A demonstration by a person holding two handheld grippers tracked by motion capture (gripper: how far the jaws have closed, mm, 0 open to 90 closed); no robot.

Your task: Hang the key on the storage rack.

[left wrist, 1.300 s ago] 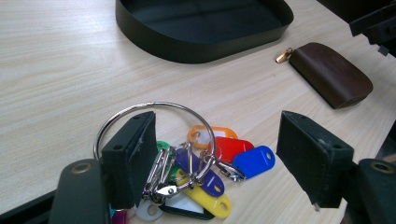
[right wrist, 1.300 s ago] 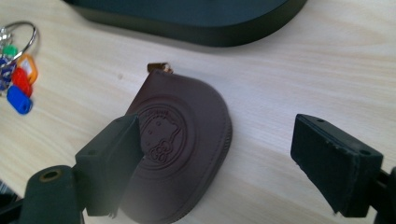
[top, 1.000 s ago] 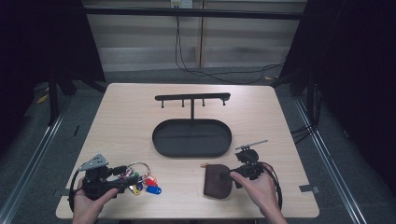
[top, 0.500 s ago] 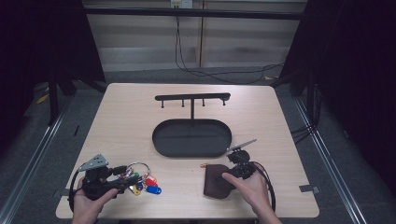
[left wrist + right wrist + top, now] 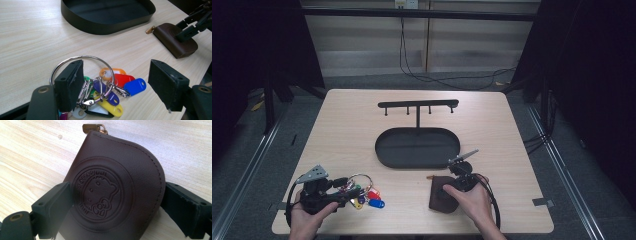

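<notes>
On the pale woodgrain worktop (image 5: 342, 125), the right gripper (image 5: 117, 207) has just been opening its jaws astride a rounded, embossed brown leather pouch (image 5: 112, 192); pads look just clear. The left gripper (image 5: 117, 87) gapes over a steel ring (image 5: 80, 62) of glossy plastic tags (image 5: 120, 86).

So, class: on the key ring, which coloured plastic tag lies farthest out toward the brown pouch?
The blue tag. It sits at the bunch's outer edge, beyond the red tag and yellow tag.

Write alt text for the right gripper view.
A brown leather pouch with an embossed cartoon cat lies on a light wood table, between the right gripper's two black jaws. A brass zipper pull sticks out at its top.
</notes>
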